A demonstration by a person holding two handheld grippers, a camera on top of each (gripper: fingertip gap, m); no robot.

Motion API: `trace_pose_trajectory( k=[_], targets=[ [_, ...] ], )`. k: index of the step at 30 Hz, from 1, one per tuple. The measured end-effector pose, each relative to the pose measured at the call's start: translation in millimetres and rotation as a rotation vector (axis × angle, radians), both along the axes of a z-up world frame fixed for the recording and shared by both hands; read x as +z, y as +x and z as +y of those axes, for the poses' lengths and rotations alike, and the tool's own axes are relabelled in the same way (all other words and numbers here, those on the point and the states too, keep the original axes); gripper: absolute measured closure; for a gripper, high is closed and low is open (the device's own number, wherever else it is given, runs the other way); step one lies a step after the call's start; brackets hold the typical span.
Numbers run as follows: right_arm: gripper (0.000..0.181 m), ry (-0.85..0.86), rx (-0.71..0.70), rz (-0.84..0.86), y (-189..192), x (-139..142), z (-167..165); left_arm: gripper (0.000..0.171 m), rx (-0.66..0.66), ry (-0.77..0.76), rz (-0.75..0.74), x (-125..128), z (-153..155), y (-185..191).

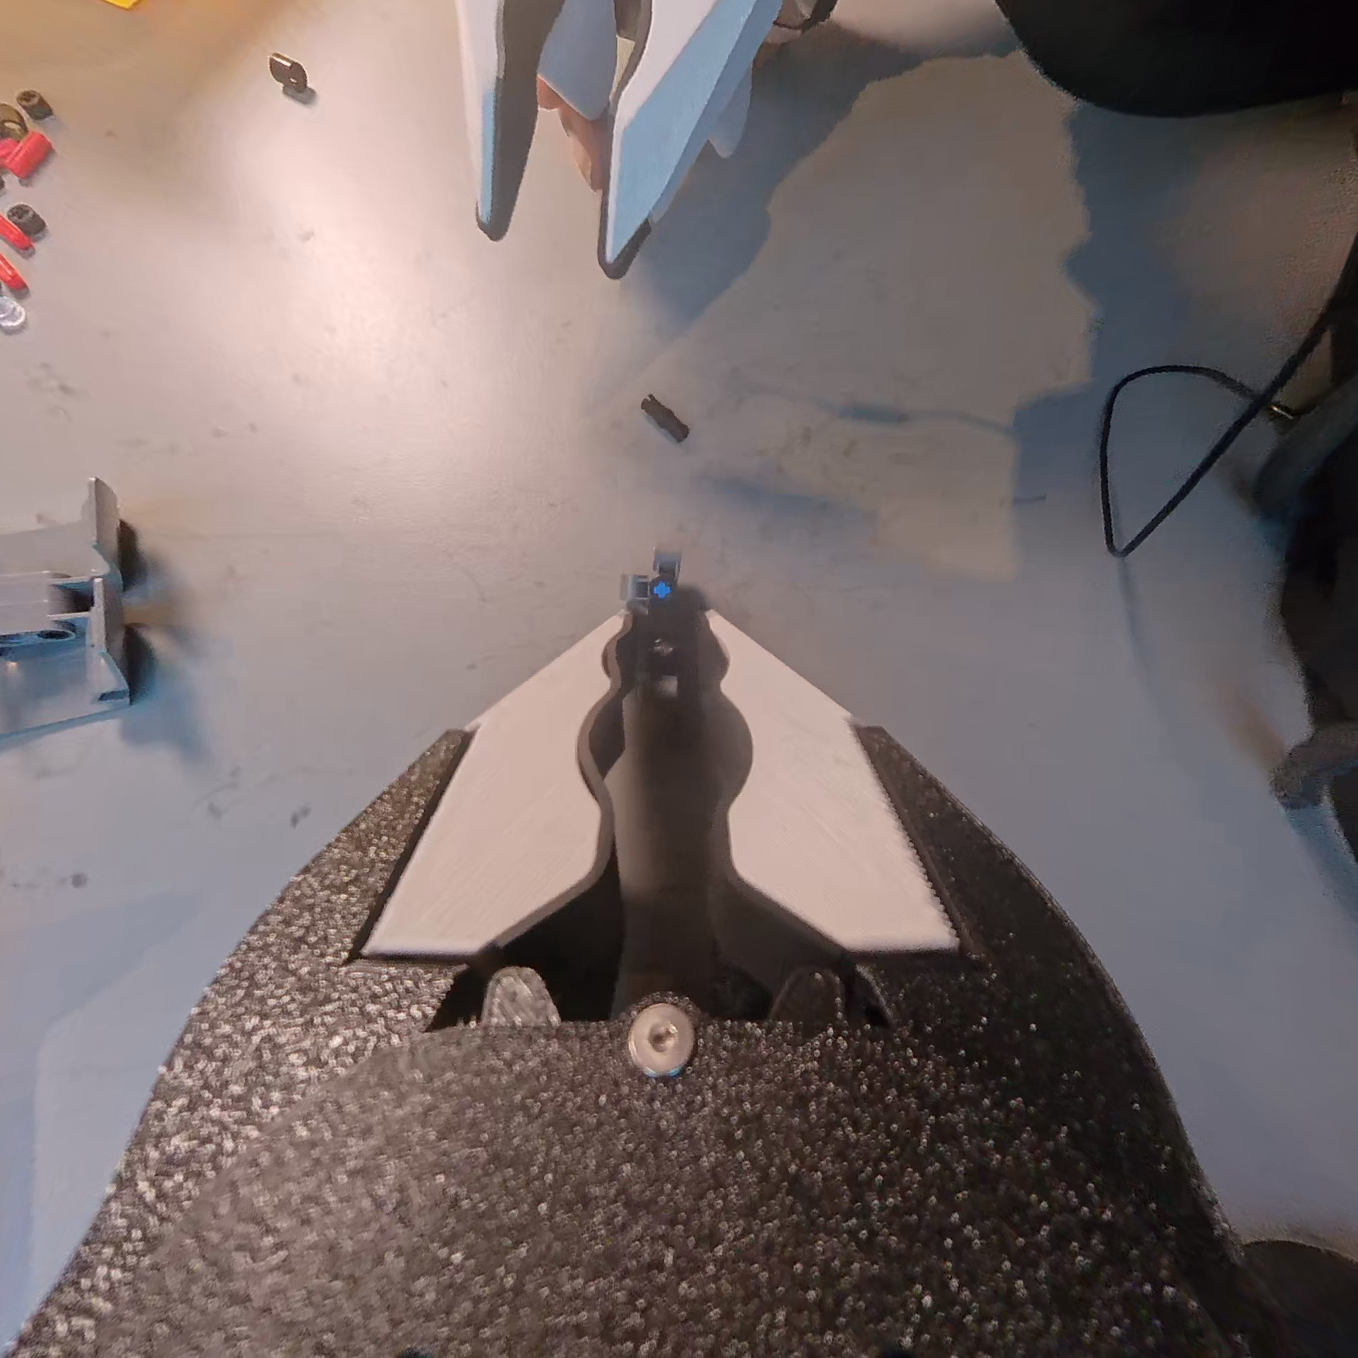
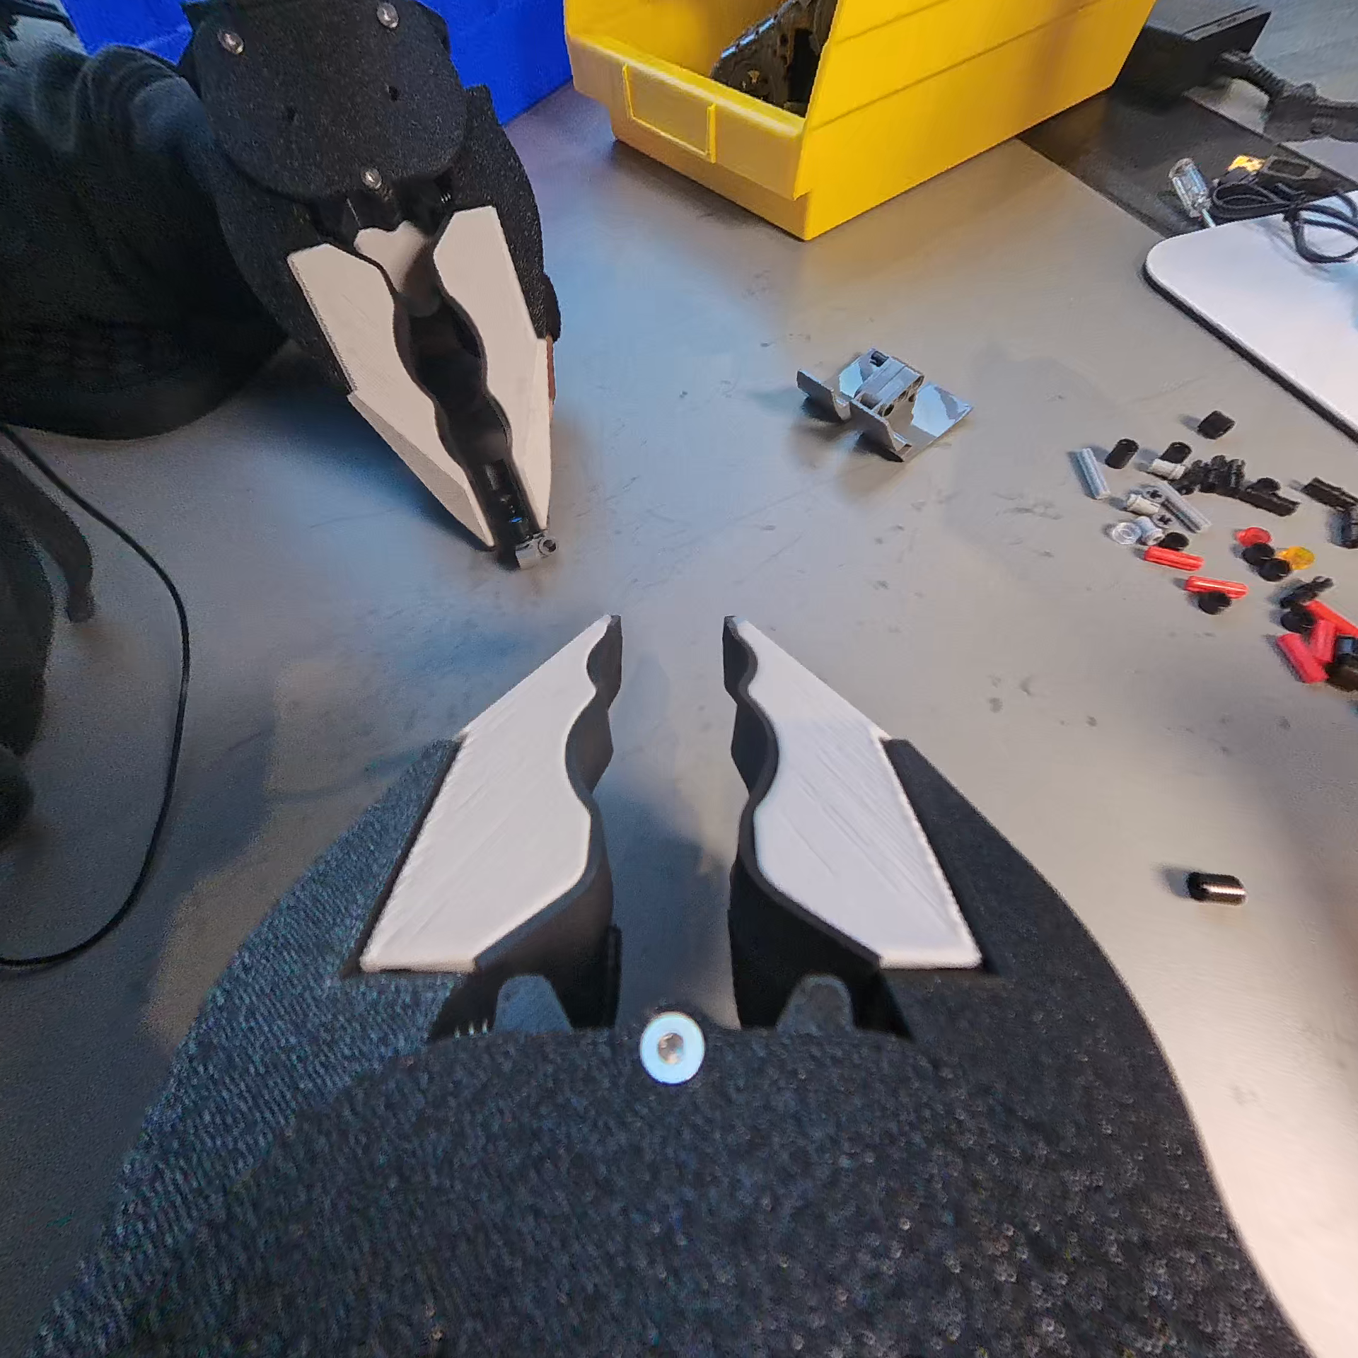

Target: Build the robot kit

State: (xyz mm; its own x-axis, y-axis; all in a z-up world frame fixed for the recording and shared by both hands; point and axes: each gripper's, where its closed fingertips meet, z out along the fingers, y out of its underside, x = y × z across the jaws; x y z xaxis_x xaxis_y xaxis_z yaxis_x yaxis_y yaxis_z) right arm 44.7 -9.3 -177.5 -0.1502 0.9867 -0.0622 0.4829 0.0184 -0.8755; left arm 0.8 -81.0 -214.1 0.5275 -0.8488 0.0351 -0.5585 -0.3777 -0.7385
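Left wrist view is showing my left gripper point(image 1: 661, 624) clenching a small black-and-grey pin assembly point(image 1: 659, 588) mid-counter point(image 1: 367, 367), while my right gripper point(image 2: 670, 632) is hovering released, empty, just beside it.

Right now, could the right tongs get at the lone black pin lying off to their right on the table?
Probably yes. The right tongs are open and hold nothing, and the black pin lies alone on bare grey table with nothing between them. The left tongs, shut on a small black and grey part, are off to the other side.
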Motion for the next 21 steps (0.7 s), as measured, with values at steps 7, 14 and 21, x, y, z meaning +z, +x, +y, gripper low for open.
trace_pose_trajectory(
  k=[7,14,21],
  targets=[
    [0.154,0.069,0.058,-0.065,2,-12,-10,0.157,0.007,0.043,0.030,3,2,5],
    [0.154,0.133,0.102,-0.084,3,-17,-18,0.163,-0.054,0.066,0.065,2,-5,13],
    [0.155,0.182,0.155,-0.086,4,-19,-28,0.163,-0.130,0.070,0.058,2,-16,24]
  ],
)
